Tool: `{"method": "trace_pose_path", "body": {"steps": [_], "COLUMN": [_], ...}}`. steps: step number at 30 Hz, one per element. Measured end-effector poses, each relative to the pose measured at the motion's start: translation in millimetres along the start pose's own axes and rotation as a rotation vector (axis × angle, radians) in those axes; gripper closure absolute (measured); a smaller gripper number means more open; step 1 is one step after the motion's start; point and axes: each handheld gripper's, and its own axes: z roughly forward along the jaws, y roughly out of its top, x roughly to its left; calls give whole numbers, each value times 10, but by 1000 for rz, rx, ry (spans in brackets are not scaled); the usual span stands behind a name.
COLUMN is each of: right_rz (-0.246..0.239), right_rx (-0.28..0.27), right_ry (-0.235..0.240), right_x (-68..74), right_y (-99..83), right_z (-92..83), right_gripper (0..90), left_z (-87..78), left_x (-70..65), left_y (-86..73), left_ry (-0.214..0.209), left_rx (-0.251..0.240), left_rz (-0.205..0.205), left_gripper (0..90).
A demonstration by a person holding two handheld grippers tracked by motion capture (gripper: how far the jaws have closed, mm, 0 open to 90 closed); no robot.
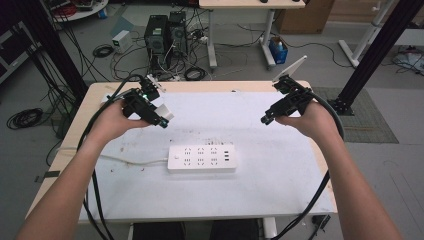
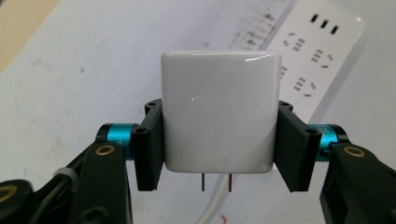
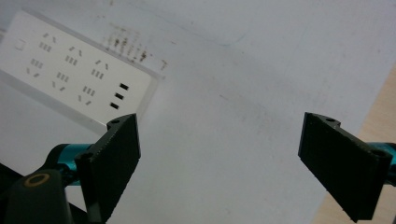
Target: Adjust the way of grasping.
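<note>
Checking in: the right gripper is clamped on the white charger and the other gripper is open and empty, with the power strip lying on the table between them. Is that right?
Not quite: the sides are swapped. The left gripper is clamped on the white charger, as the left gripper view shows, and the right gripper is open and empty. The power strip does lie on the table, nearer the person than both grippers.

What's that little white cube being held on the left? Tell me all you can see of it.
It is a white charger block, glossy like smooth plastic, squarish with rounded corners. Two thin metal prongs stick out of its underside. The left gripper clamps it, one black jaw flat against each side, holding it in the air above the white table mat, apart from the power strip.
</note>
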Motion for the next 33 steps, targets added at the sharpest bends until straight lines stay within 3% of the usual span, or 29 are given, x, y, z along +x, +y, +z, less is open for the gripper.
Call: {"method": "trace_pose_path", "body": {"steps": [1, 5, 7, 10, 12, 13, 14, 15, 16, 17, 18, 19, 20, 21, 24, 27, 29, 33], "right_rz": [15, 19, 22, 25, 27, 43, 43, 63, 63, 81, 81, 100, 100, 117, 124, 144, 142, 144], "right_rx": [-19, -40, -55, -65, -82, -96, -96, -98, -98, -94, -94, -95, -95, -89, -86, -84, -82, -64], "right_ry": [36, 84, 154, 187, 240, 299, 299, 353, 353, 410, 410, 466, 466, 504, 513, 563, 561, 563], "right_x": [35, 106, 188, 247, 302, 352, 352, 406, 406, 456, 456, 498, 498, 534, 559, 594, 616, 661], "right_y": [16, 49, 93, 126, 154, 179, 179, 199, 199, 215, 215, 231, 231, 243, 254, 264, 265, 268], "right_z": [-20, -37, -37, -30, -25, -7, -7, 20, 20, 51, 51, 75, 75, 97, 119, 168, 184, 246], "right_gripper": [125, 126, 127, 163, 190, 190, 190, 191, 191, 191, 191, 192, 192, 193, 193, 209, 258, 274], "left_z": [13, 101, 144, 165, 175, 191, 191, 216, 216, 227, 246, 280, 280, 312, 345, 388, 410, 448], "left_x": [-34, -211, -303, -369, -425, -476, -476, -524, -524, -547, -573, -648, -648, -707, -769, -843, -884, -936], "left_y": [13, 59, 98, 124, 150, 178, 178, 205, 205, 219, 235, 266, 266, 304, 344, 399, 429, 485], "left_ry": [-14, -44, -70, -89, -100, -110, -110, -129, -129, -139, -145, -145, -145, -143, -137, -135, -130, -134], "left_rx": [-15, -102, -150, -188, -227, -266, -266, -306, -306, -316, -333, -365, -365, -383, -399, -417, -426, -456], "left_rz": [19, 98, 144, 163, 191, 195, 195, 206, 206, 215, 225, 243, 243, 267, 286, 299, 311, 318], "left_gripper": [425, 425, 426, 426, 426, 426, 426, 426, 426, 426, 426, 426, 426, 426, 426, 426, 426, 426]}}
